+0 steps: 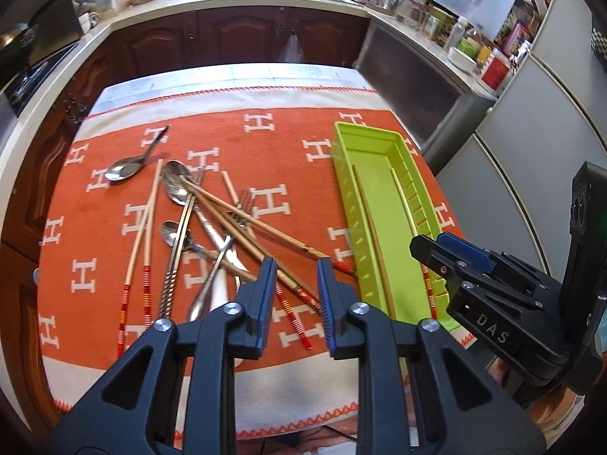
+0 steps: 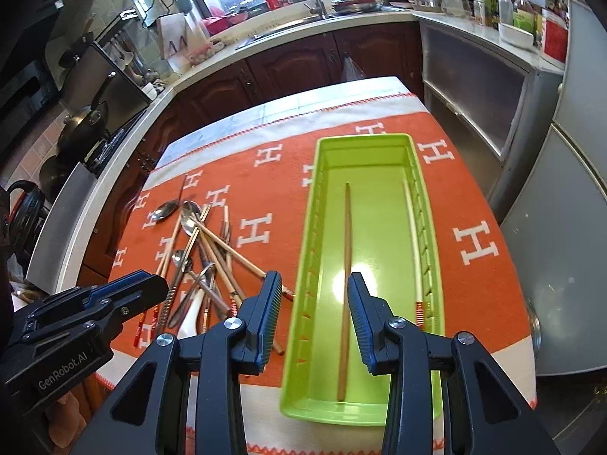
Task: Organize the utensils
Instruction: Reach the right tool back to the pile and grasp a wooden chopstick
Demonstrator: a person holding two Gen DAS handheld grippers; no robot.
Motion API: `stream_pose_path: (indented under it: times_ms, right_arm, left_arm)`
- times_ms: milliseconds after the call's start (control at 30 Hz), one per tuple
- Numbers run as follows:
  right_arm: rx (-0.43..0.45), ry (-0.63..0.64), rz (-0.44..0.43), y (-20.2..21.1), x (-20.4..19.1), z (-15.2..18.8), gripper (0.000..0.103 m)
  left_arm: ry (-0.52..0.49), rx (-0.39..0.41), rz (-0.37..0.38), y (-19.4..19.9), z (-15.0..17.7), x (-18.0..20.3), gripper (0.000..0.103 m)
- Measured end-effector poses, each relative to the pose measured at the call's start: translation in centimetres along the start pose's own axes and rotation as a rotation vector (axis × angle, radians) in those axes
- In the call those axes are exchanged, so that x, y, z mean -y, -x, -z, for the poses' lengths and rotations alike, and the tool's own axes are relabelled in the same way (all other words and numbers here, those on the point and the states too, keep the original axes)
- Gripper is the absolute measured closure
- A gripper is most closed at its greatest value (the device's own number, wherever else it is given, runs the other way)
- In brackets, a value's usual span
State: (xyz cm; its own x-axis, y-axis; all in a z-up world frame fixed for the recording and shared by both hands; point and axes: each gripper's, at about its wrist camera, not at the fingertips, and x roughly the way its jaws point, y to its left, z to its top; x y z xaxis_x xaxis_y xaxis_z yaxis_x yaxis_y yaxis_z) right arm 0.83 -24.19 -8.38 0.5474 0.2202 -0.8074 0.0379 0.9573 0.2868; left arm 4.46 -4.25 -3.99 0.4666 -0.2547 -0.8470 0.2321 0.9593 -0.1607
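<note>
Dark wooden kitchen cabinets [image 1: 242, 38] stood behind a table covered by an orange cloth [image 1: 288, 144]. On it lay a pile of utensils [image 1: 212, 220] beside a green tray [image 2: 364, 405] holding two chopsticks [image 2: 346, 265]. Both the left gripper [image 1: 294, 295] and the right gripper [image 2: 315, 318] hung open above, holding nothing.

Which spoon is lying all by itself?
The spoon with the thin dark handle, farthest from the green tray. The other spoons are tangled in the pile.
</note>
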Motion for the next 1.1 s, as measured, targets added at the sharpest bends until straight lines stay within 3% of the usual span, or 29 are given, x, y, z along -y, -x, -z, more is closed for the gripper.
stream_pose_path:
  times_ms: [100,300,467,867,1100]
  right_arm:
    - [-0.006,0.009,-0.010,0.1,-0.9,-0.1,0.067]
    - [-0.019,0.001,-0.049,-0.2,-2.1,-0.8,0.067]
    - [-0.014,0.055,-0.021,-0.7,-3.7,-2.2,0.067]
    - [0.034,0.172,0.038,-1.8,-6.8,-8.3,0.067]
    - [-0.023,0.240,0.031,-5.1,-7.5,-12.3,0.067]
  left_arm:
    - [0.013,0.022,-0.015,0.8,0.2,-0.8,0.072]
    - [0.039,0.053,-0.051,1.9,0.3,-2.5,0.072]
    - [0.055,0.082,-0.097,2.6,0.3,-4.0,0.072]
    - [0.095,0.113,-0.208,2.8,-1.5,-8.2,0.072]
    - [0.147,0.103,-0.280,1.5,-3.9,-11.7,0.072]
